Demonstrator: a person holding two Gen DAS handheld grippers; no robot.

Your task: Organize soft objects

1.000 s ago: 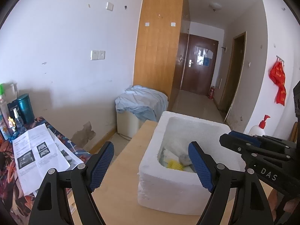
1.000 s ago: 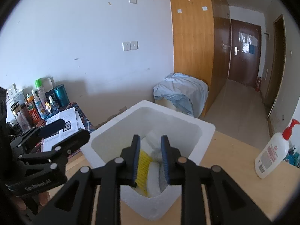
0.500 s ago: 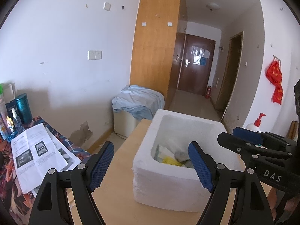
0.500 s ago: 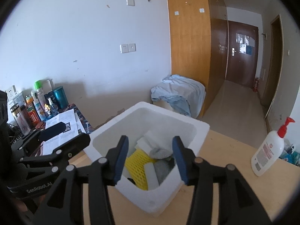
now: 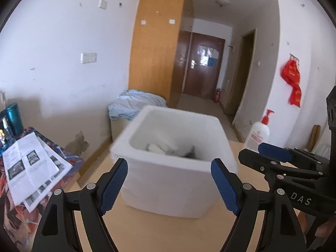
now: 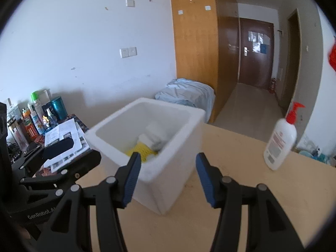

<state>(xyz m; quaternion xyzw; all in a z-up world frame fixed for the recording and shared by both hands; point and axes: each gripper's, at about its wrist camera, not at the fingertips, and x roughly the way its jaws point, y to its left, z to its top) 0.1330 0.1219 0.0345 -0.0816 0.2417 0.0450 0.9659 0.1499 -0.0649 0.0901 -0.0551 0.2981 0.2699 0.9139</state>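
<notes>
A white foam box (image 5: 174, 168) stands on the wooden table (image 5: 151, 231); it also shows in the right wrist view (image 6: 168, 163). Inside lie soft items: a yellow mesh piece (image 6: 140, 150) and white and grey pieces (image 6: 151, 138), blurred in the left wrist view (image 5: 168, 149). My left gripper (image 5: 169, 185) is open and empty, just in front of the box. My right gripper (image 6: 167, 177) is open and empty, in front of the box's near corner. Each gripper shows in the other's view: right (image 5: 279, 161), left (image 6: 61, 153).
A white pump bottle with a red top (image 6: 281, 140) stands on the table right of the box, also in the left wrist view (image 5: 258, 132). A side table at left holds papers (image 5: 31, 166) and bottles (image 6: 37, 117). A cloth-covered box (image 6: 187, 96) sits on the floor behind.
My right gripper let go of the yellow mesh piece into the box, opened wide and pulled back. Both grippers have drawn back and lower, away from the box.
</notes>
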